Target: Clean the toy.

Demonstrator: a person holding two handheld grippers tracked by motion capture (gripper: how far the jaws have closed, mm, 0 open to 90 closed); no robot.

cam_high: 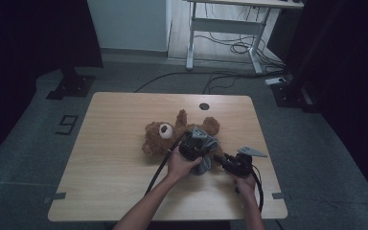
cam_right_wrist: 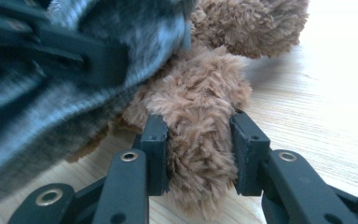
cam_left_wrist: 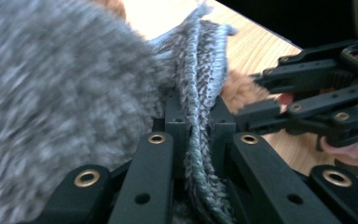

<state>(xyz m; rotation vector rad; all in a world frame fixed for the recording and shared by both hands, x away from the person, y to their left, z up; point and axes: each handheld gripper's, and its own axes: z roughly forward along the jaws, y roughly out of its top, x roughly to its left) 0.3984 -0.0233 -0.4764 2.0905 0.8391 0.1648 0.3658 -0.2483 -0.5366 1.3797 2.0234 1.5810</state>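
Observation:
A brown teddy bear (cam_high: 163, 136) lies on its back on the wooden table (cam_high: 115, 177), head to the left. A grey knitted garment (cam_high: 210, 152) covers its lower body. My left gripper (cam_high: 196, 148) is shut on a folded edge of the grey knit (cam_left_wrist: 198, 116), which stands pinched between the jaws. My right gripper (cam_high: 224, 160) is shut on one furry brown leg of the bear (cam_right_wrist: 198, 140), squeezed between its pads (cam_right_wrist: 154, 140). In the left gripper view the right gripper (cam_left_wrist: 317, 109) shows close by at the right.
A round cable hole (cam_high: 204, 106) sits near the table's far edge. Beyond the table stand a desk frame (cam_high: 225, 28) with loose cables on the floor and dark stands at both sides.

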